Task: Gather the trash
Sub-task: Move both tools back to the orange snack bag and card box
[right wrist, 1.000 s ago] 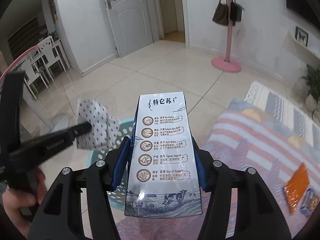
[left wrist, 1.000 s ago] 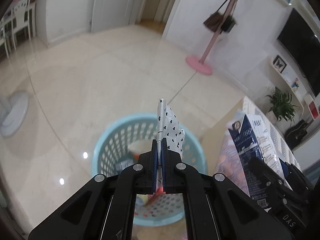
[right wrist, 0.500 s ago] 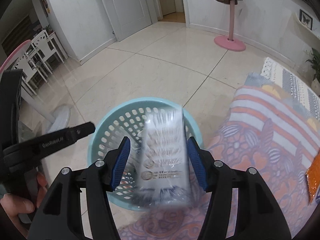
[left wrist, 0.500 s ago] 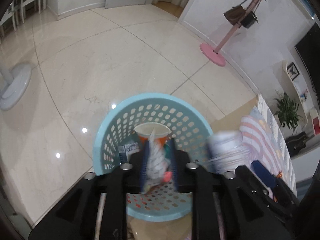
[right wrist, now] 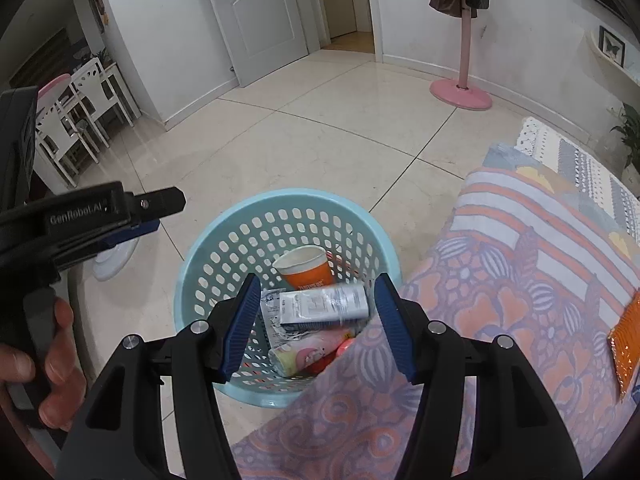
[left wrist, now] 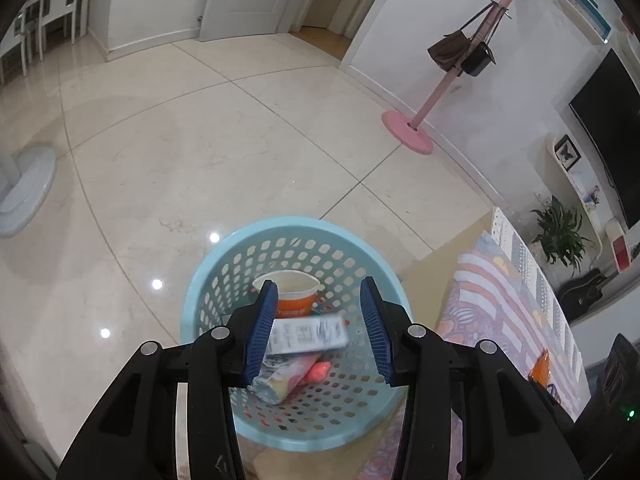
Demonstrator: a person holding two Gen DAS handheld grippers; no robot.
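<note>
While the left gripper (left wrist: 320, 320) hangs over the blue basket (left wrist: 208, 296), its jaws are opening and nothing is pinched between them; the trash shows only far below, through the gap. The right gripper (right wrist: 316, 316) also stands open and empty above the same basket (right wrist: 224, 232), its jaws parted with no contact on anything. The milk carton (right wrist: 324, 304) lies on its side inside the basket, directly beneath and just ahead of the right gripper's fingertips, well apart from both pads. Beyond the carton, further from the gripper, sits an orange paper cup (right wrist: 306, 268), tilted. Nearer the gripper, under the carton, lies a pastel wrapper (right wrist: 308, 354). To the right gripper's right, an orange packet (right wrist: 626, 344) rests on the patterned cloth (right wrist: 500, 280). A hand (right wrist: 44, 364) holds the left gripper's handle.
</note>
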